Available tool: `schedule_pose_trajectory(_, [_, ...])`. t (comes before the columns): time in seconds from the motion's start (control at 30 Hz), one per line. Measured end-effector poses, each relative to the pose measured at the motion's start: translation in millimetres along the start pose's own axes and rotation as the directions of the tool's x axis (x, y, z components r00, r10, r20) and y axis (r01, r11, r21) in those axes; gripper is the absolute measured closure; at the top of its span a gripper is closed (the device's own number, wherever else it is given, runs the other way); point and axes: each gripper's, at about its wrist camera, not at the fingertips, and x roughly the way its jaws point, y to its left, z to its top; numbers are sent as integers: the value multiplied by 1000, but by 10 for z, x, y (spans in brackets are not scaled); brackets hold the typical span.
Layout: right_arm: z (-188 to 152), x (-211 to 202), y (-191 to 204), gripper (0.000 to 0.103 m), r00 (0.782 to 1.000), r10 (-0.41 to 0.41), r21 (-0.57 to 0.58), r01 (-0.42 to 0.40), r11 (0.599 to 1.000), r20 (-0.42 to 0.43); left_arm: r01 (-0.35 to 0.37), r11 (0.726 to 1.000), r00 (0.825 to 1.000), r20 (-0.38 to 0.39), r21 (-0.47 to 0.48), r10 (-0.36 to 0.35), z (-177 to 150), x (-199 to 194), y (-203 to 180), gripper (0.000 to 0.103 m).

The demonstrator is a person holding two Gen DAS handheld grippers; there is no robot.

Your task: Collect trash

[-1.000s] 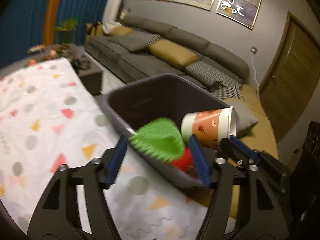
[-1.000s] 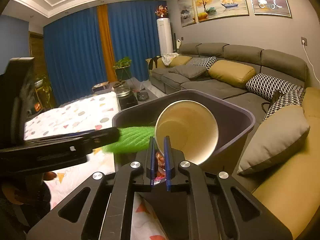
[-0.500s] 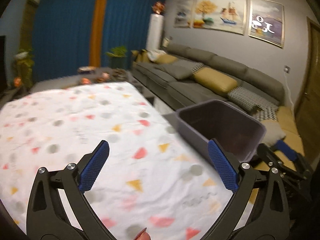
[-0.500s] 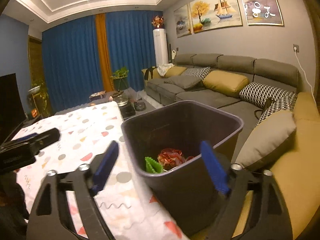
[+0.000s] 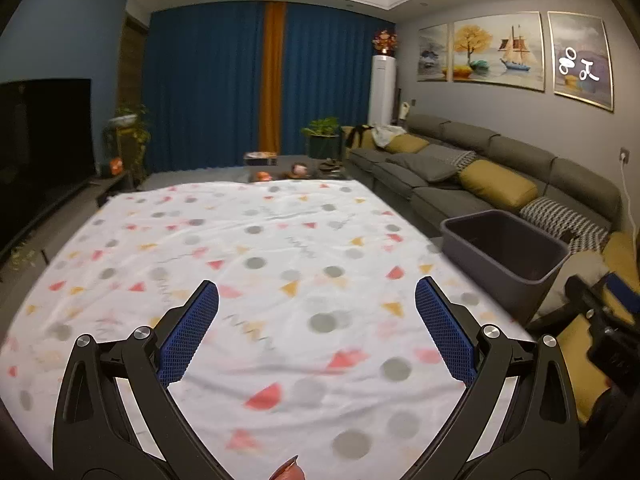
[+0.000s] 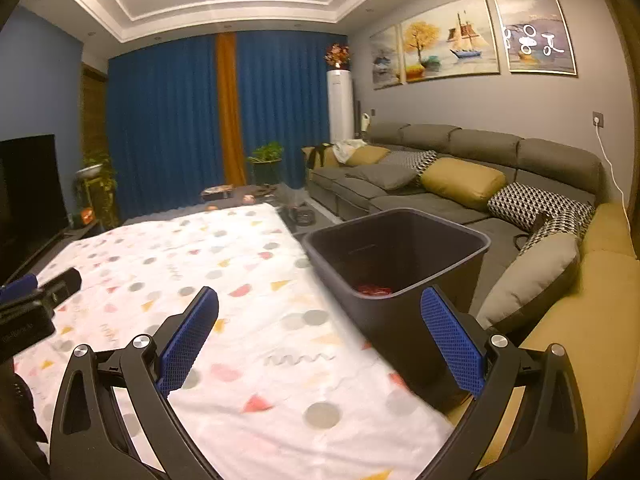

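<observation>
Gaping at full spread, the left claw [image 5: 316,332] has nothing between its blue pads [image 5: 188,338] and touches nothing; it hangs above the tablecloth [image 5: 248,248], a white sheet printed with grey dots and red and yellow triangles. At its 6 o'clock, on the bottom edge of the left view, a small reddish-brown tip [image 5: 287,470] shows; what it is cannot be told. At 2 o'clock from this claw the bin [image 5: 516,268], a dark grey rectangular tub, stands just beside the right edge of the cloth. Its contents are hidden in this view.

The right claw [image 6: 320,336] is likewise wide open and empty, its pads [image 6: 452,344] apart with no contact on either. Its right pad overlaps the near wall of the bin [image 6: 404,320] in the view; whether they touch cannot be told. The bin lies at 1 o'clock from this claw, and a patch of red trash [image 6: 372,290] shows low inside it, above the near rim. The left claw's body [image 6: 32,312] shows at 9 o'clock over the cloth [image 6: 192,264].

Beyond the bin, at 2 to 3 o'clock, a grey sofa [image 6: 480,148] carries yellow and patterned cushions [image 6: 464,182]. Blue curtains [image 6: 172,120] close the far wall at 12 o'clock, with a television [image 5: 44,140] at 9 o'clock.
</observation>
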Motion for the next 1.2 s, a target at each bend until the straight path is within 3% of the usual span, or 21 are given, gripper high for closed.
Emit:
schedule_pose_trajectory(0.4, [-125, -508, 344, 6, 999, 36, -16, -36, 999, 28, -22, 999, 1000, 7, -35, 23, -178, -505, 408, 6])
schedule_pose_trajectory(1.2, [-112, -834, 470, 6, 995, 52, -44, -48, 998, 82, 13, 999, 999, 32, -39, -12, -257, -834, 427, 6])
